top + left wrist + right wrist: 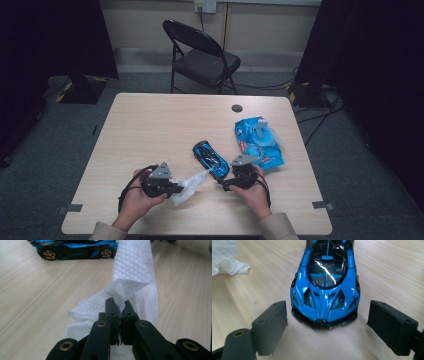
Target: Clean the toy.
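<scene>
A blue and black toy sports car lies on the wooden table, a little right of the middle. In the right gripper view the car's nose points at me, just beyond the wide-apart jaws of my right gripper, which touch nothing. In the high view that right gripper sits at the car's near end. My left gripper is shut on a white embossed wipe. The wipe is pinched between the pads of the left gripper and drapes toward the car.
A blue wipe packet lies to the right of the car, behind my right hand. A dark cable hole is near the table's far edge. A black folding chair stands beyond the table.
</scene>
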